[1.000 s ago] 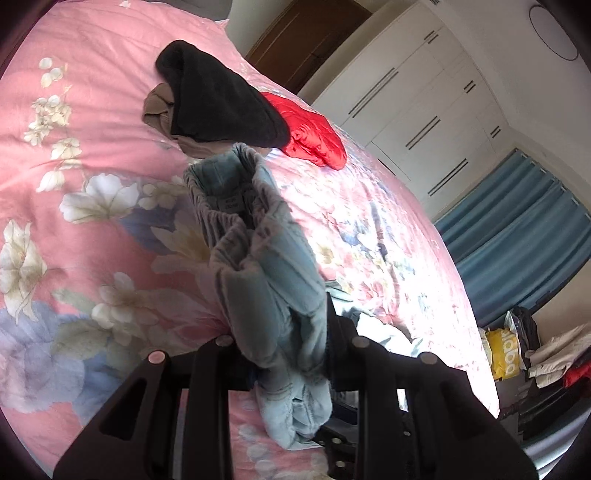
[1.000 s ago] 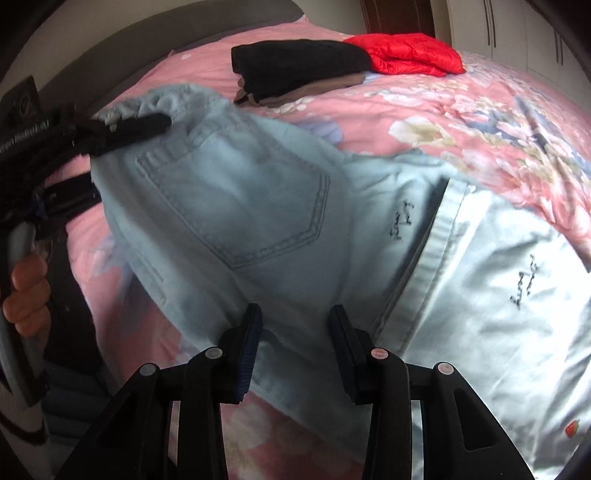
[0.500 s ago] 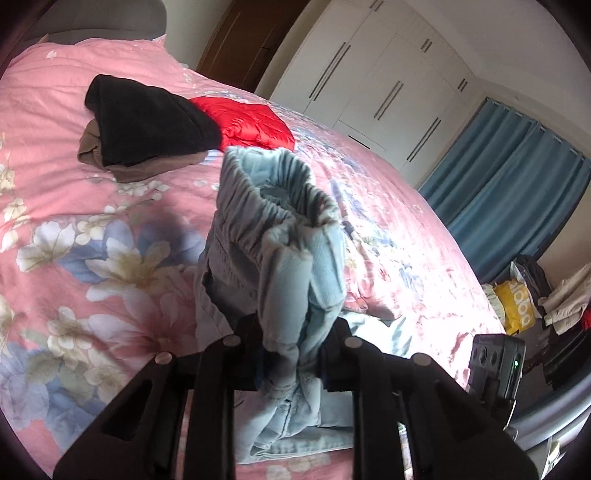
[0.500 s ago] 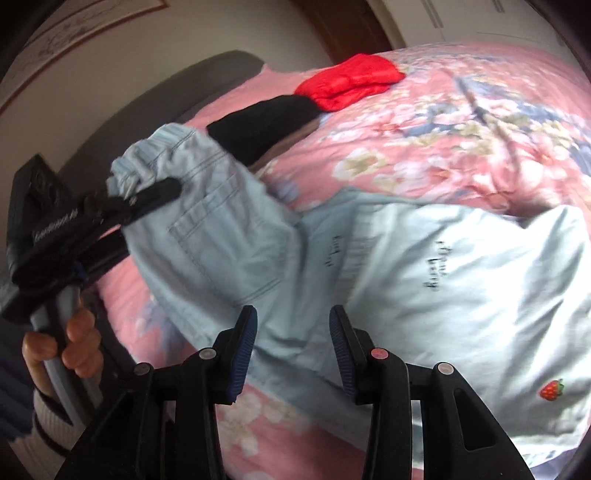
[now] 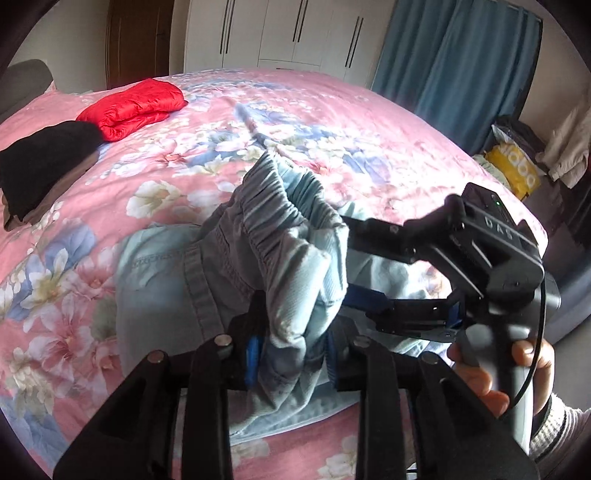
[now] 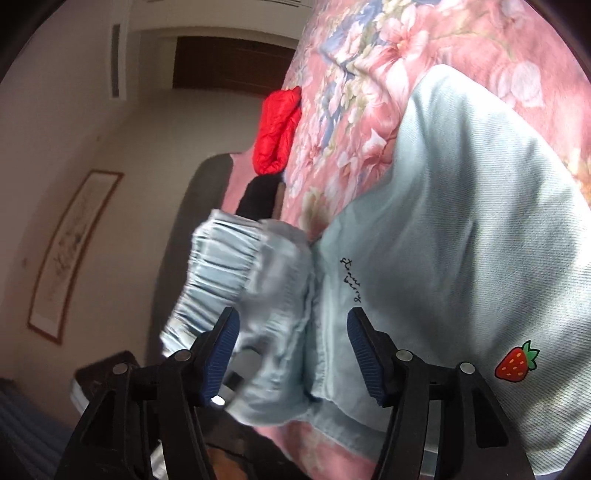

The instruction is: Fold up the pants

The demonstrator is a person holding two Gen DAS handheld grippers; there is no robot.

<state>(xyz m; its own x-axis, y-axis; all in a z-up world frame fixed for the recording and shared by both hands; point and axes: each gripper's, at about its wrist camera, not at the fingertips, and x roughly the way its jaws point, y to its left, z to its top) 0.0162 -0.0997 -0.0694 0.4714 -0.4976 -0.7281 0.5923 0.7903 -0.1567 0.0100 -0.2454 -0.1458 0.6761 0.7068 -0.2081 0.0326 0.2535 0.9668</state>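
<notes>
Light blue pants (image 5: 159,273) lie on a pink floral bedspread (image 5: 332,122), their gathered waistband (image 5: 280,206) lifted and bunched. My left gripper (image 5: 291,354) is shut on that bunch near the bed's front edge, with cloth filling the gap between its blue pads; its jaws are opening. From the right, my right gripper (image 5: 354,266) reaches in with one finger above and one below the cloth. In the right wrist view the right gripper (image 6: 291,354) has its jaws opening wide, and the waistband (image 6: 221,266) hangs loose between the pads. A strawberry patch (image 6: 515,363) marks the flat pant leg.
A folded red jacket (image 5: 136,103) and a black garment (image 5: 40,162) lie at the bed's far left. White wardrobes (image 5: 277,33) and blue curtains (image 5: 454,55) stand behind. A yellow bag (image 5: 517,173) and clothes sit at the right. A person's hand (image 5: 491,376) holds the right gripper's handle.
Both grippers carried the waistband over across the flat pant legs and rolled. The right gripper's jaws spread wide and released the cloth. The left still has the bunch.
</notes>
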